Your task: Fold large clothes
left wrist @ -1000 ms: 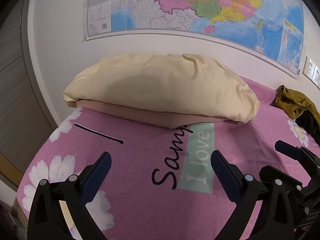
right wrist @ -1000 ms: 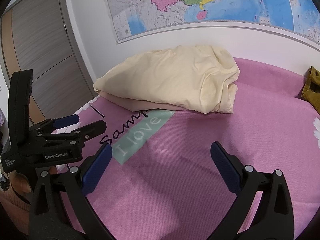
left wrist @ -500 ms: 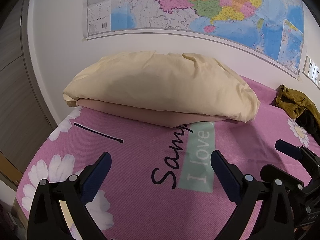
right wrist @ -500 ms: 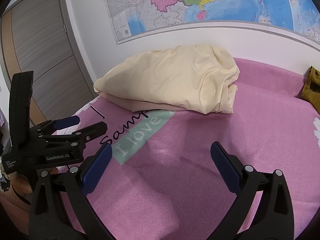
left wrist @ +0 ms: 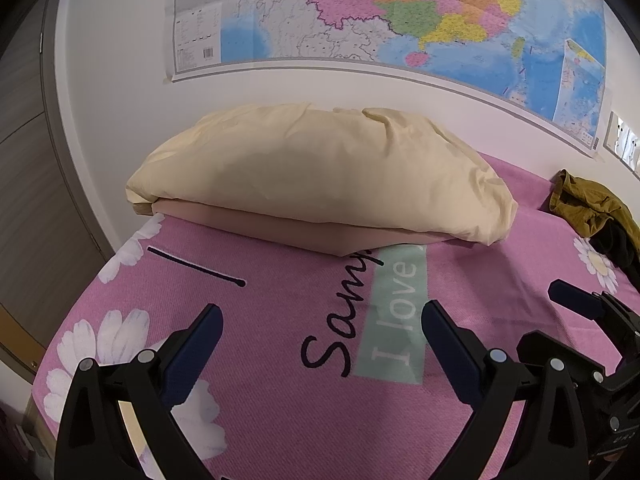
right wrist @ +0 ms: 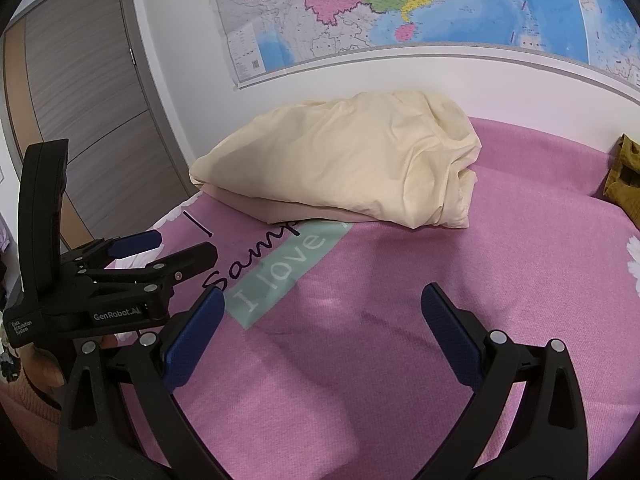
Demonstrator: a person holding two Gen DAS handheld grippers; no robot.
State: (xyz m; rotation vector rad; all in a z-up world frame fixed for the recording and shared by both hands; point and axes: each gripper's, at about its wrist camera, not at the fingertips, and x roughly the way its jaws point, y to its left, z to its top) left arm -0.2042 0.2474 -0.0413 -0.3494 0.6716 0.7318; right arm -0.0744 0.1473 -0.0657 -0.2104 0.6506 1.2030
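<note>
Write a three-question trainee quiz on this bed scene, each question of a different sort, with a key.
1. True or false: the left gripper is shut on the cream bedding.
2. Multiple choice: the olive garment lies A) on the cream bedding, B) crumpled at the bed's far right near the wall, C) between the right gripper's fingers.
3. Fill in: the cream bedding rests on a folded ____ layer on the pink blanket.

Key: 1 false, both grippers are open and empty; 2 B; 3 beige-pink.
</note>
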